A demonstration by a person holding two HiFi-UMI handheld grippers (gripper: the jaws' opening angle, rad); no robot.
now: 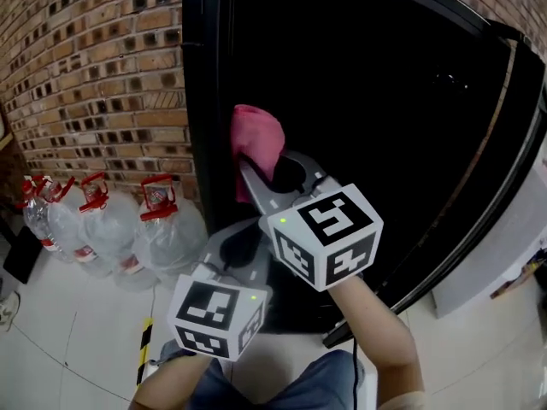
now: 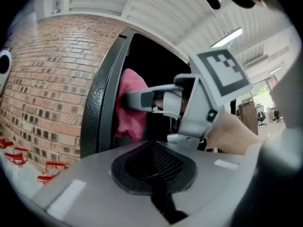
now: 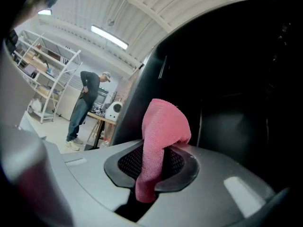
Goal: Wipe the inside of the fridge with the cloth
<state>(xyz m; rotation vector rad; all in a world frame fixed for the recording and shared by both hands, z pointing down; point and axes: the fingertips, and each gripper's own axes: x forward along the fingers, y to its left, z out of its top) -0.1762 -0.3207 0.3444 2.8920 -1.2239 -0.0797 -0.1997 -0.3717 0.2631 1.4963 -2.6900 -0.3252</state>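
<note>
A pink cloth (image 1: pixel 257 143) hangs at the left front edge of the black fridge (image 1: pixel 198 101), whose inside is dark. My right gripper (image 1: pixel 248 171) is shut on the cloth. In the right gripper view the cloth (image 3: pixel 161 131) is pinched between the jaws and folds over in front of the dark fridge interior (image 3: pixel 246 79). My left gripper (image 1: pixel 239 239) sits lower and nearer to me, just under the right one, shut with nothing in it. In the left gripper view the left gripper (image 2: pixel 154 162) points up at the right gripper (image 2: pixel 142 100) and the cloth (image 2: pixel 130 108).
The fridge door (image 1: pixel 487 178) stands open to the right. Several big water jugs (image 1: pixel 162 225) with red caps stand on the tiled floor against the brick wall (image 1: pixel 94 75) on the left. A person (image 3: pixel 83 108) stands far off by shelves (image 3: pixel 42 74).
</note>
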